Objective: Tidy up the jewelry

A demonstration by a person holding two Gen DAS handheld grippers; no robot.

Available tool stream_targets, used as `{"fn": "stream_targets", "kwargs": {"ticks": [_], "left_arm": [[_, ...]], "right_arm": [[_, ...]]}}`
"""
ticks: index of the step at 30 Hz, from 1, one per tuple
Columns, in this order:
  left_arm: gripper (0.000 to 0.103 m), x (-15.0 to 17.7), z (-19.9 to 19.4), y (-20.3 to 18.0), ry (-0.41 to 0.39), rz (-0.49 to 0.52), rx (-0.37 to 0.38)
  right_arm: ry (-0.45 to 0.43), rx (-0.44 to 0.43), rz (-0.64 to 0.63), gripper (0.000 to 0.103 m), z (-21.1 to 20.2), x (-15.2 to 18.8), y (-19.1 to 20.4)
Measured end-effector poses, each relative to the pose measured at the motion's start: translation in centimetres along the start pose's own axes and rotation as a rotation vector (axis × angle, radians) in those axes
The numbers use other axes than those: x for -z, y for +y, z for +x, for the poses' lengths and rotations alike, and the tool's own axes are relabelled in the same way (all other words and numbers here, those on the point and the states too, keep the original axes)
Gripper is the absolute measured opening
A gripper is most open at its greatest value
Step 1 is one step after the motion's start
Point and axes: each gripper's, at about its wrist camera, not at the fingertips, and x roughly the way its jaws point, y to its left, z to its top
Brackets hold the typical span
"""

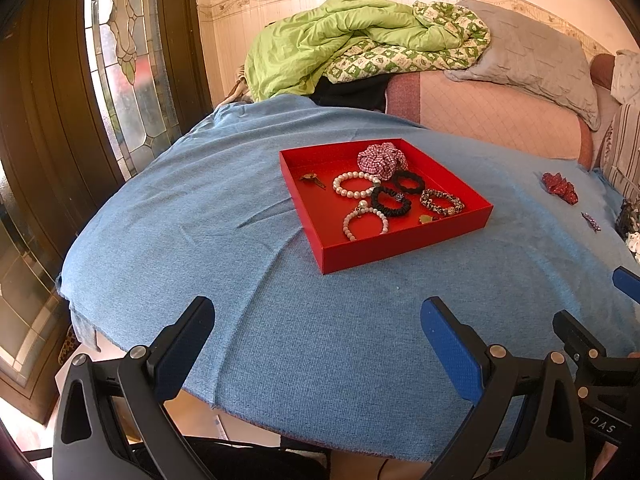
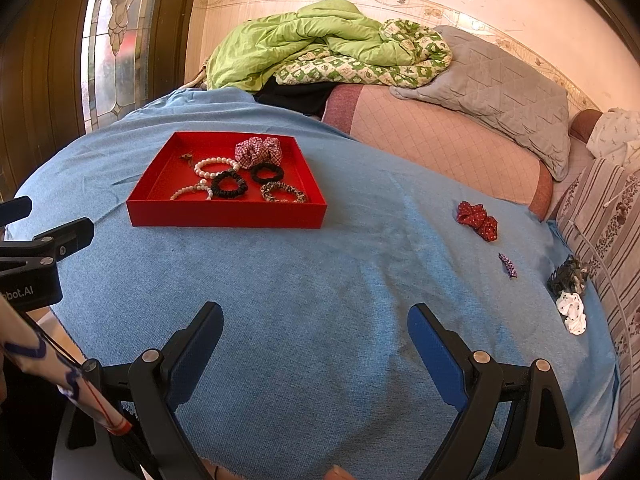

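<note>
Blue cloth (image 2: 320,280) covers a rounded table, with a leaded-glass door (image 1: 124,60) off to one side and a pink quilted sofa (image 2: 440,144) behind it, piled with a lime-green quilt (image 2: 304,36) and a grey pillow (image 2: 504,92).

On the cloth sits a shallow red tray (image 1: 400,246). Inside it lie a plaid scrunchie (image 1: 380,160) at the far wall, two pearl bracelets (image 1: 356,185) (image 1: 366,222), two black scrunchies (image 1: 390,201) (image 1: 408,181), and a leopard-print scrunchie (image 1: 442,202) toward its right side. A small brownish clip (image 1: 312,179) rests near the tray's far-left corner, and a tiny gold piece (image 1: 428,219) sits near the leopard one; what it is cannot be told at this size.

Well apart from the tray, on the right part of the cloth, lie a red dotted scrunchie (image 2: 478,220), a small purple clip (image 2: 508,265), a dark hair piece (image 2: 568,274) and, touching it, a white spotted scrunchie (image 2: 572,312).

The left gripper (image 1: 316,348) hangs over the near edge of the cloth with its blue-padded fingers spread wide and nothing between them. The right gripper (image 2: 316,348) is likewise spread apart and empty above bare cloth.
</note>
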Motion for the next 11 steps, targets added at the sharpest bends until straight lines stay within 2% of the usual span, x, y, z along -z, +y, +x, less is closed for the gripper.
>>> {"fn": "stream_targets", "kwargs": {"ticks": [8,11], "left_arm": [[0.102,0.1,-0.1,-0.1,-0.006,0.016,0.000],[0.102,-0.2,0.0,-1.3,-0.004,0.070,-0.005]], "right_arm": [[0.001,-0.001,0.003,0.096,-0.1,0.1,-0.4],[0.007,0.010,0.027,0.096,-0.1,0.1,-1.6]]}}
